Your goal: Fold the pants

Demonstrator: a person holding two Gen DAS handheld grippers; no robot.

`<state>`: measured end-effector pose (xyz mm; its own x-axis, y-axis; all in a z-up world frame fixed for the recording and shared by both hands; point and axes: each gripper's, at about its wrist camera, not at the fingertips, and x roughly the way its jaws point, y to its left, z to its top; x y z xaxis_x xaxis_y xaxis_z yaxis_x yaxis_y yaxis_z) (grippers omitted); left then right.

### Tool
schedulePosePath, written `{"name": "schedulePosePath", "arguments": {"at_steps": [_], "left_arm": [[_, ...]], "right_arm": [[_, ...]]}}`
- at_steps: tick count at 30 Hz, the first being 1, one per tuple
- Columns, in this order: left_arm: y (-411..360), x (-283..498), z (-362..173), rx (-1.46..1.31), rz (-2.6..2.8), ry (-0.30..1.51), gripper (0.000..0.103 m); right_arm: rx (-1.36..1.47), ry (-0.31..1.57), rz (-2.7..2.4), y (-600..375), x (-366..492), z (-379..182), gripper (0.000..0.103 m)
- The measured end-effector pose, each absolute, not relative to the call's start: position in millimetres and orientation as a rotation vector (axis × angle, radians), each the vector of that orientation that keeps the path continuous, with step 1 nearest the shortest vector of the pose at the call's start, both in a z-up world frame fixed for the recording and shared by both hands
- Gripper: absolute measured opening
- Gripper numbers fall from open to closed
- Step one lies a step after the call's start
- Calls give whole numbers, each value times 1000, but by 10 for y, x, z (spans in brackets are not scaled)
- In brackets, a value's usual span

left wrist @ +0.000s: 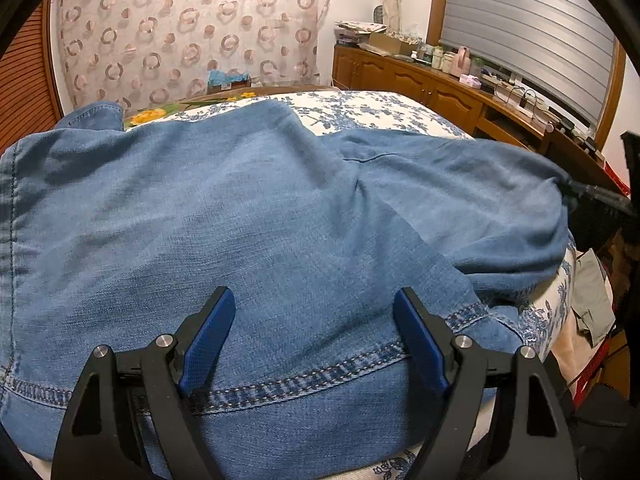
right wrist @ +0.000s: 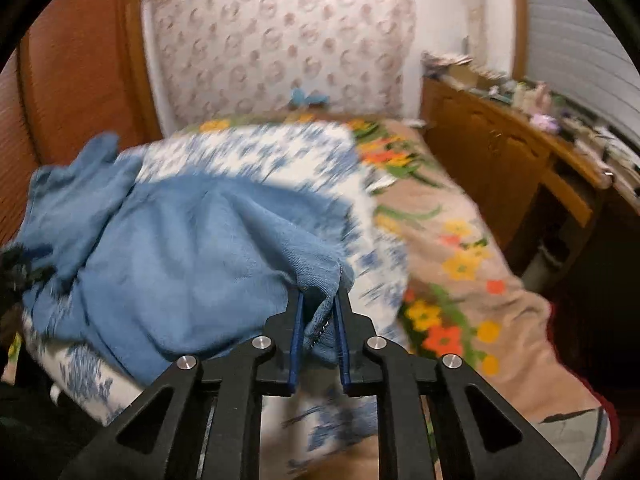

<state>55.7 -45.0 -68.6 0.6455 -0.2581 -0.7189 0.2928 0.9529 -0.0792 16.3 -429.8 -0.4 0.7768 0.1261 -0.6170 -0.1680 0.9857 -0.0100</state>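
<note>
Blue denim pants [left wrist: 240,208] lie spread over the bed, their stitched hem near my left gripper [left wrist: 314,300]. That gripper is open, its blue pads on either side of the hem and just above the cloth, holding nothing. In the right wrist view the pants [right wrist: 180,248] are bunched and lifted at one edge. My right gripper [right wrist: 318,300] is shut on a fold of the denim and holds it above the bed. The right gripper also shows at the right edge of the left wrist view [left wrist: 576,192], pinching the cloth.
The bed has a blue-and-white floral sheet [right wrist: 256,152] over a flowered blanket [right wrist: 460,256]. A wooden cabinet [left wrist: 420,80] with clutter on top runs along the right, under a shuttered window. A patterned curtain [left wrist: 180,32] hangs behind the bed.
</note>
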Motion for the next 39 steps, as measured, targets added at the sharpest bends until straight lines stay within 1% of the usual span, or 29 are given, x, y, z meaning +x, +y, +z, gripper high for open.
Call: {"name": "schedulePosePath", "arguments": {"at_steps": [2,11,15,18,23,27,32,39], "left_arm": [[-445,555,-688,49,-310,812,83],[-449,539,-661,43,-309,812,84],[-460,543,-644,45,-306,813,84],[-472,507,-577,65,-282,775,84],[-453,473,-479,67,-271,740,84],[-396,469,-430,50,-262,729,84],[-320,469,-409,31,-247,728,84],[-203,442,-379,5,-216,720,84]], "right_arm": [[-16,631,148,-4375,133,45,14],[-21,693,148,-4312,180,-168,14],[1,699,159,-4358,246,-110,14],[10,692,170,-4357,257,-67,13],[26,631,225,-4289,175,116,13],[13,559,285,-4164,98,394,13],[-27,484,373,-3898,50,742,13],[-83,409,476,-3501,16,1039,13]]}}
